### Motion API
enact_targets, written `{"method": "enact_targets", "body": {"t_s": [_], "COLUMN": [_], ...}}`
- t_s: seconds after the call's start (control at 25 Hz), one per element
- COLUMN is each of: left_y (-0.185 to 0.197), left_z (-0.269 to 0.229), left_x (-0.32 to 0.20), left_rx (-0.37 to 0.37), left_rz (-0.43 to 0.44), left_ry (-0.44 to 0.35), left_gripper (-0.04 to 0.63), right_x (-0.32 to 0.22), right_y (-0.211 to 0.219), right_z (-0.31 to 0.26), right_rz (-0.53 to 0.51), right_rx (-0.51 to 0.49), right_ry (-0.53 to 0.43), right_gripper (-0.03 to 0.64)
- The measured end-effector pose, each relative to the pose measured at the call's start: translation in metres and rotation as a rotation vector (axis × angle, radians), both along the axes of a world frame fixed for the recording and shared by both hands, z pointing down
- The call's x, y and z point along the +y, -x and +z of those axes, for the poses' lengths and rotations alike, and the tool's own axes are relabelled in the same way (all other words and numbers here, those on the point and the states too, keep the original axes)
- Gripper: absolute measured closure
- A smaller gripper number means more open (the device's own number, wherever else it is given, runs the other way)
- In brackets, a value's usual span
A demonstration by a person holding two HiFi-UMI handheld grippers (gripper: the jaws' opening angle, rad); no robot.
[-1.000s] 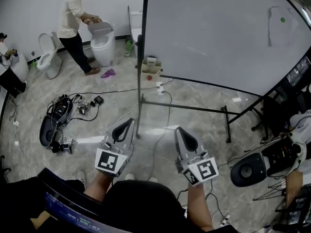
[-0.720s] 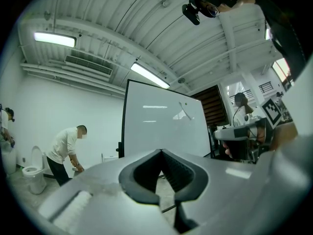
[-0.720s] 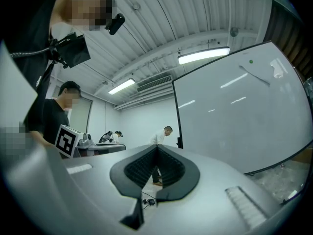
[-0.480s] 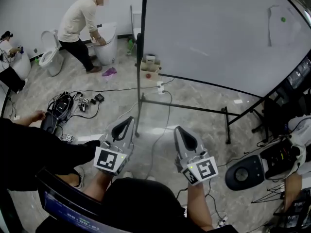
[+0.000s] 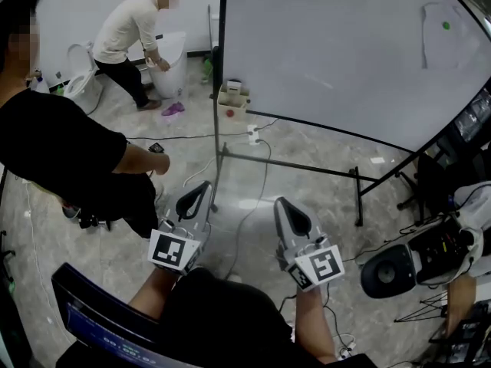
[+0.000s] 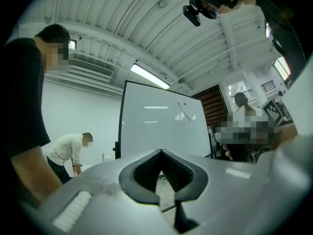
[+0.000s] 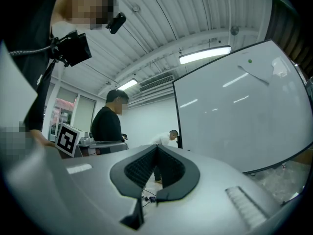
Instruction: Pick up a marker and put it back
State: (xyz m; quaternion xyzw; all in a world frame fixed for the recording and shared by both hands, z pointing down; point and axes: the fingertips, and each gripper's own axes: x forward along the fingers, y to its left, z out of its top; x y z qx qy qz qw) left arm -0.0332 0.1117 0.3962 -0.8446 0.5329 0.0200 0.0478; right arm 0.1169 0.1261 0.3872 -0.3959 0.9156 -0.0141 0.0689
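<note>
My left hand-held gripper point(image 5: 201, 189) and right hand-held gripper point(image 5: 285, 205) are both closed and empty. Heading for the whiteboard point(image 5: 345, 52), I could bump the bystander point(image 5: 69, 156) close on my left.

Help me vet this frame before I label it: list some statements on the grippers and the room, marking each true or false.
1. The left gripper and right gripper both have their jaws together. True.
2. The left gripper holds a marker. False: nothing is between its jaws.
3. A whiteboard on a stand is ahead of both grippers. True.
4. The person in the black top stands at the head view's right. False: at its left.
5. A person in a light top bends over a toilet. True.
</note>
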Motion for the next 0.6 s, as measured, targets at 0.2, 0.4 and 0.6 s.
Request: {"method": "enact_targets", "body": {"t_s": [0.2, 0.4, 0.6], "left_y": [-0.006, -0.007, 0.002], "left_z": [0.006, 0.011, 0.018], "left_x": [0.004, 0.002, -0.010], "left_rx": [0.017, 0.005, 0.007], "left_rz": [-0.006, -0.017, -0.034], "left_ry": [0.006, 0.025, 0.039], "left_gripper": [0.591, 0.591, 0.591], "right_x": [0.006, 0.001, -0.015], "right_y": [-0.004, -0.006, -0.004], "right_z": [0.004, 0.008, 0.010], "right_rz": [-0.017, -0.031, -0.020], "right_rx": [0.007, 0.012, 0.003], "right_ry": [-0.001, 0.017, 0.021], "right_gripper": [0.607, 0.607, 0.607]}}
